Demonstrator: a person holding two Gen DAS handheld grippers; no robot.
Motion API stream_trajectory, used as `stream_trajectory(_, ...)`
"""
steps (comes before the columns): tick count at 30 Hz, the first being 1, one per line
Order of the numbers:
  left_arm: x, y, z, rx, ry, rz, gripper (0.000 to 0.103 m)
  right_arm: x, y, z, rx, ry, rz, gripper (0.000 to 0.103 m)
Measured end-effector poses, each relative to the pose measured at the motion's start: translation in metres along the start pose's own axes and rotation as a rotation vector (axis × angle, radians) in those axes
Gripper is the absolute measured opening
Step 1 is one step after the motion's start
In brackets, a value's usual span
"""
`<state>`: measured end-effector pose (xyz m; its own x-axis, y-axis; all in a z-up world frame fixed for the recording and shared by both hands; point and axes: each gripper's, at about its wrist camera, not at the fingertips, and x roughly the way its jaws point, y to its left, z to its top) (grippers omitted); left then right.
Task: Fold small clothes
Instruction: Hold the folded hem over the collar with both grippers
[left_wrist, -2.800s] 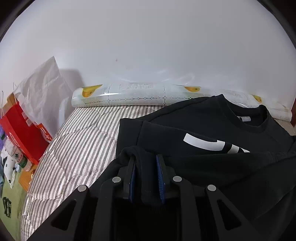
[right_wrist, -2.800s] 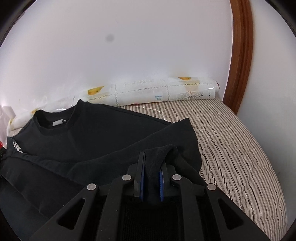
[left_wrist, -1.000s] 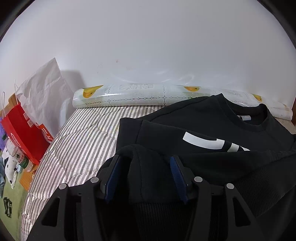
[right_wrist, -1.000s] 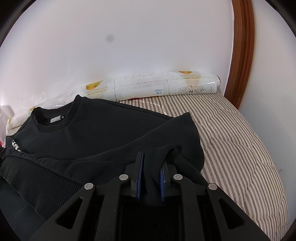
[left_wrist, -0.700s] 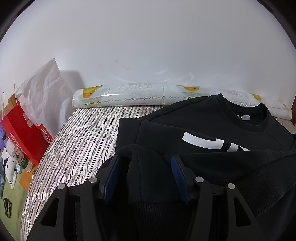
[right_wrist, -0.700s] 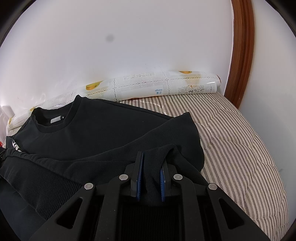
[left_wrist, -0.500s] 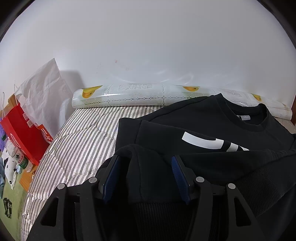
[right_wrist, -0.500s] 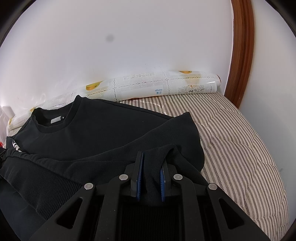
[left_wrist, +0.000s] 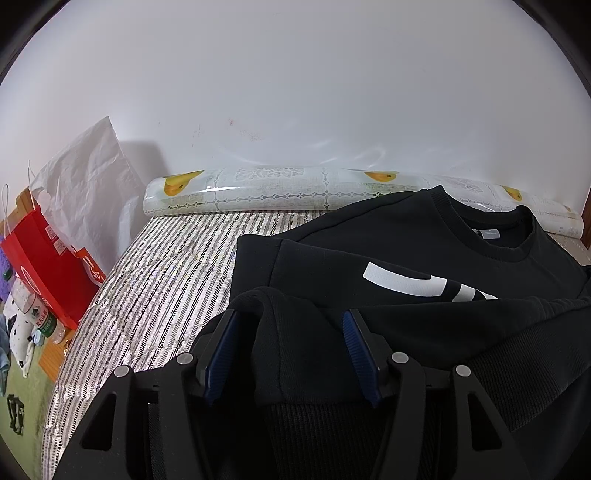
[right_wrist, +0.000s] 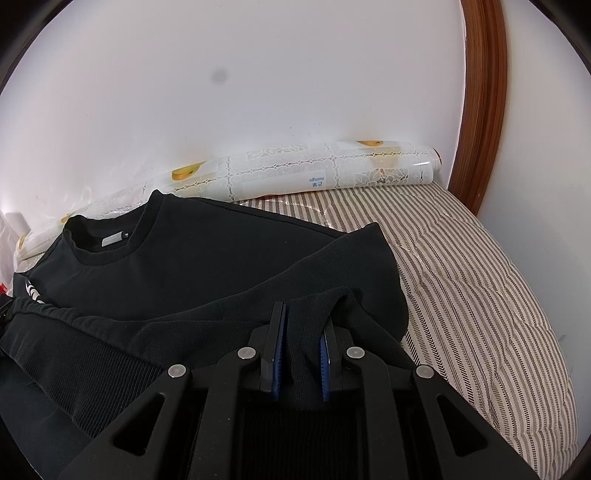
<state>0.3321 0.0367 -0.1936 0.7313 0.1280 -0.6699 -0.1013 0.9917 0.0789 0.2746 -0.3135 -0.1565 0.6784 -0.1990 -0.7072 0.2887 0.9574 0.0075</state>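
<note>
Left gripper (left_wrist: 290, 341) stands released: its blue pads (left_wrist: 221, 345) sit apart with a fold of the black sweatshirt (left_wrist: 424, 236) lying loose between them, not pinched. Right gripper (right_wrist: 298, 347) is clenched on the hem at the sweatshirt's other bottom corner, the cloth squeezed between its narrow jaws.

The sweatshirt lies on the striped bed (left_wrist: 166, 280), collar (left_wrist: 491, 240) towards the wall, its lower part already brought up over the chest so the ribbed hem faces the cameras; a white print (left_wrist: 402, 282) shows just beyond the folded edge. It looks like a soft, fairly thick knit: light enough to lift by a corner, limp enough to sag and bunch if held at one point only, and not slippery. The ribbed hem and the folded corners seem the surest places to take hold, both at once, so that the fold stays square.

Scanning across from the left: a red bag (left_wrist: 48, 266) and white paper (left_wrist: 81, 177) stand off the bed's left edge, then bare striped bed beside the sweatshirt. A patterned roll (left_wrist: 258, 188) lies along the wall, touching or nearly touching the collar, so little room lies forward. To the right there is open bed (right_wrist: 480, 295) up to a brown wooden frame (right_wrist: 484, 103).
</note>
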Motion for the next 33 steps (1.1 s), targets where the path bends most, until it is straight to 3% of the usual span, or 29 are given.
stream_trajectory(28, -0.0003, -0.0003, -0.0001, -0.001, -0.007, -0.003, 0.056, -0.0002, 0.0025, 0.0003, -0.018, -0.002, -0.010, 0.016)
stream_trajectory(33, -0.0049, -0.0012, -0.0005, -0.004, -0.043, -0.010, 0.063, -0.0076, 0.0020, -0.0005, 0.000, -0.042, -0.003, 0.016)
